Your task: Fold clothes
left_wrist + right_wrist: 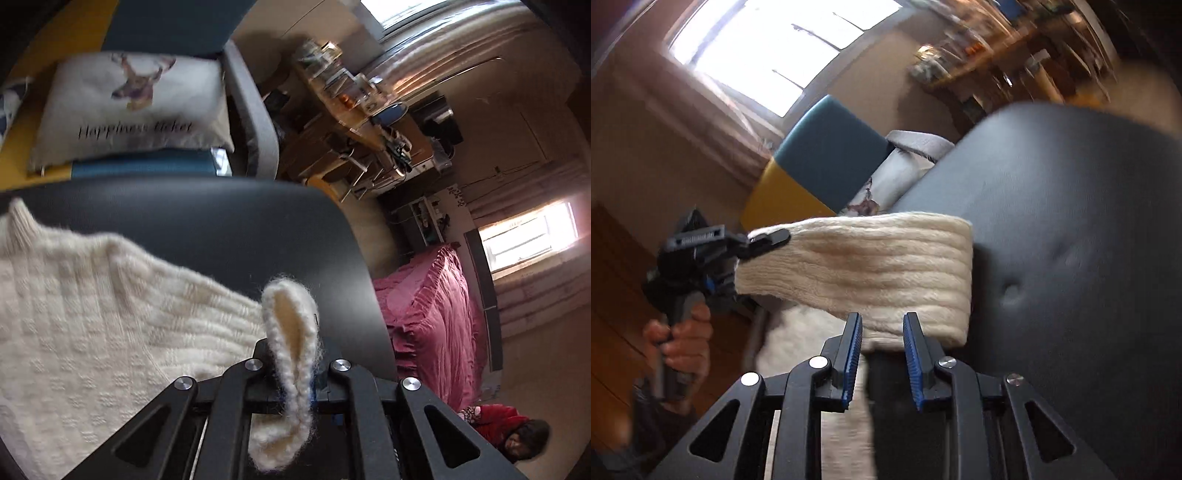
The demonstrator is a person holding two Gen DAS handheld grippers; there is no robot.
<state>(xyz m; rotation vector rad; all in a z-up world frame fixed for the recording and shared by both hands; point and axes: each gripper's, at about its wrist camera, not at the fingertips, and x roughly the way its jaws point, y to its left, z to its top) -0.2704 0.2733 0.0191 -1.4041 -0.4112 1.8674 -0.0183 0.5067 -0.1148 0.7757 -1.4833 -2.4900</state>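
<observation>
Two grippers are working on one cream knitted sweater, which is lying partly on a dark padded desk and partly lifted off it. The left gripper is pinching a fuzzy ribbed edge of the knit, seemingly a cuff or hem, which is looping up and flopping over its closed fingers; in the right wrist view the same gripper is holding one end of a ribbed band stretched in the air over the desk's near edge, with a hand gripping its handle. The right gripper is standing open, its blue-ribbed pads spread to either side of the band's lower edge and not yet closing on it. The knit is looking soft, light, limp and stretchy, likely to sag and cling to the pads, so the firmer ribbed edges are probably the best places to hold. Beyond the desk's far edge a cushion with a deer print is reading "Happiness ticket".
</observation>
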